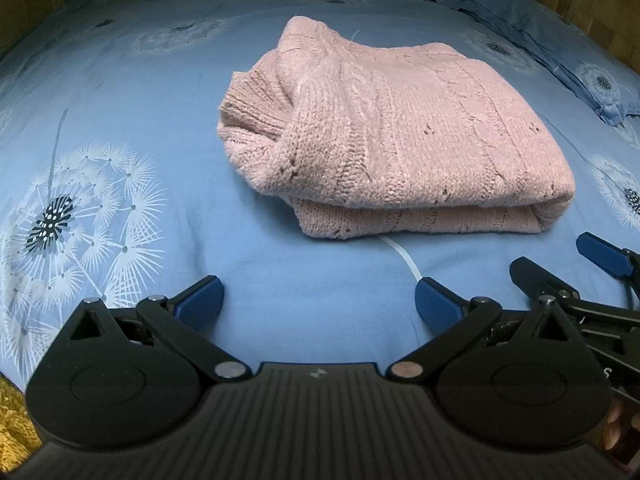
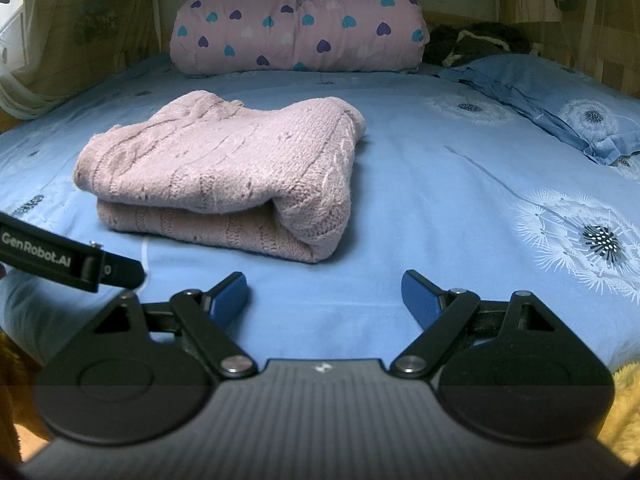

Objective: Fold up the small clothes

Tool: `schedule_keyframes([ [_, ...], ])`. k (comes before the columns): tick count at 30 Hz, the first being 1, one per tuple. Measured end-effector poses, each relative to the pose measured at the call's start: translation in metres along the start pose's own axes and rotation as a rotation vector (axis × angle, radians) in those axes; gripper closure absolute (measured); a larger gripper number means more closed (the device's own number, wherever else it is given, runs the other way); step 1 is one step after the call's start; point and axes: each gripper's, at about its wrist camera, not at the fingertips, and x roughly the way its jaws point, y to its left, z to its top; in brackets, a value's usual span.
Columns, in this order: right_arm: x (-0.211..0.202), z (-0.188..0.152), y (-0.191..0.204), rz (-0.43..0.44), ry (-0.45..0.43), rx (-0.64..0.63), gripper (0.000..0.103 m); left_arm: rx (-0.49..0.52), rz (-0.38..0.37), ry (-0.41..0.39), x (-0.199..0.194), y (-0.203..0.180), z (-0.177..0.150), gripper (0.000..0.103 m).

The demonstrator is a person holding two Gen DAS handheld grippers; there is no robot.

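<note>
left gripper [image 1: 318, 300] agape; folded pink sweater [image 1: 392, 136] beyond

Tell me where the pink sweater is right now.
The pink sweater lies folded on the blue sheet, mid-bed, ahead of both open grippers. It sits right of centre in the left wrist view, left of centre in the right, short of the heart-print pillow.

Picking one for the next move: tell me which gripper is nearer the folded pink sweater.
Right, it seems. The right gripper sits just short of the sweater, off its near corner; the left gripper is slightly farther back.
</note>
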Motion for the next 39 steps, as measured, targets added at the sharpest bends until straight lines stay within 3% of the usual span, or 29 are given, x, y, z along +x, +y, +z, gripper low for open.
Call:
schedule_keyframes([
  [39, -0.001, 0.0001, 0.0012, 0.002, -0.001, 0.002, 0.017, -0.008, 0.006, 0.007, -0.0015, -0.001, 0.0008, 0.0],
])
